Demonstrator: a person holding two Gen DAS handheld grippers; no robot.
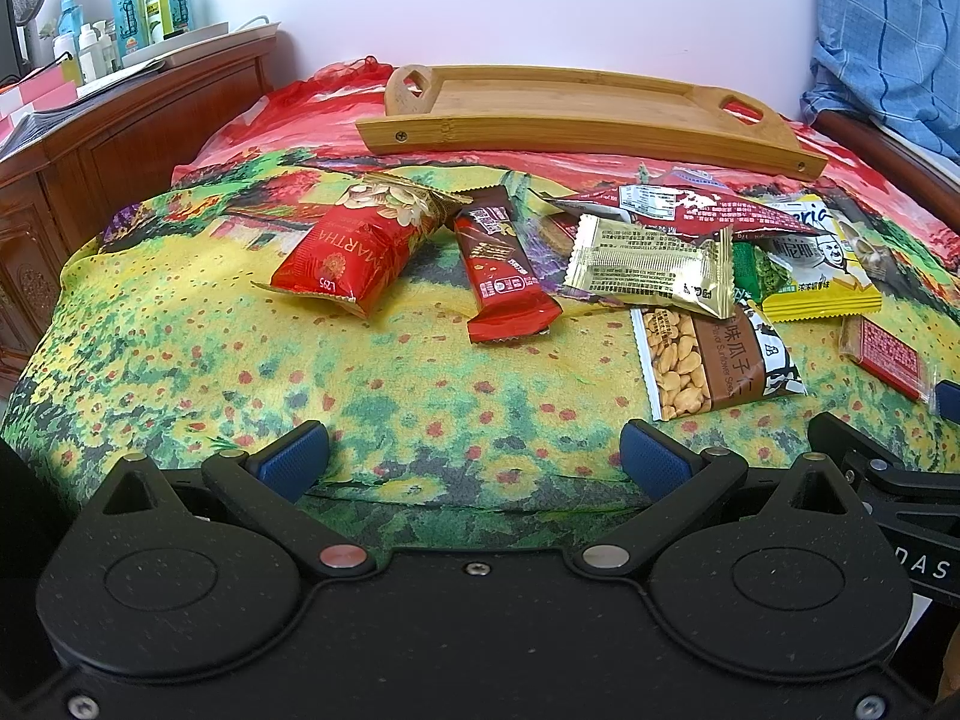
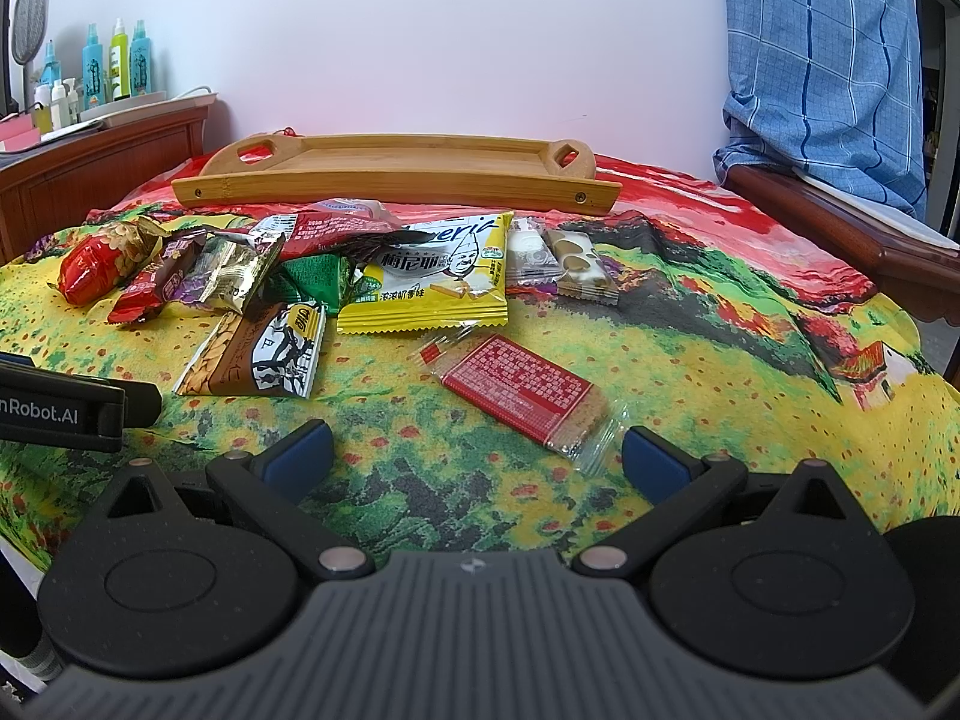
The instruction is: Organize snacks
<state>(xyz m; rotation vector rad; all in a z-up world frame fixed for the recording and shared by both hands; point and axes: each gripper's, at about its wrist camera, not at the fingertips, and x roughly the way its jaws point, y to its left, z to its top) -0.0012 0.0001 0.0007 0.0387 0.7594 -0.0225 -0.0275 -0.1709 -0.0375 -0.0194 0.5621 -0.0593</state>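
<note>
Several snack packets lie scattered on a flowered cloth. In the left wrist view: a red nut packet, a dark red bar, a gold packet and a sunflower-seed packet. A bamboo tray stands behind them with nothing in it. My left gripper is open, short of the packets, holding nothing. In the right wrist view, my right gripper is open just before a red cracker packet. A yellow packet and the bamboo tray lie farther back.
A wooden cabinet with bottles stands at the left. Blue checked fabric hangs over a wooden rail at the right. The left gripper's body shows at the right wrist view's left edge. The white wall is behind the tray.
</note>
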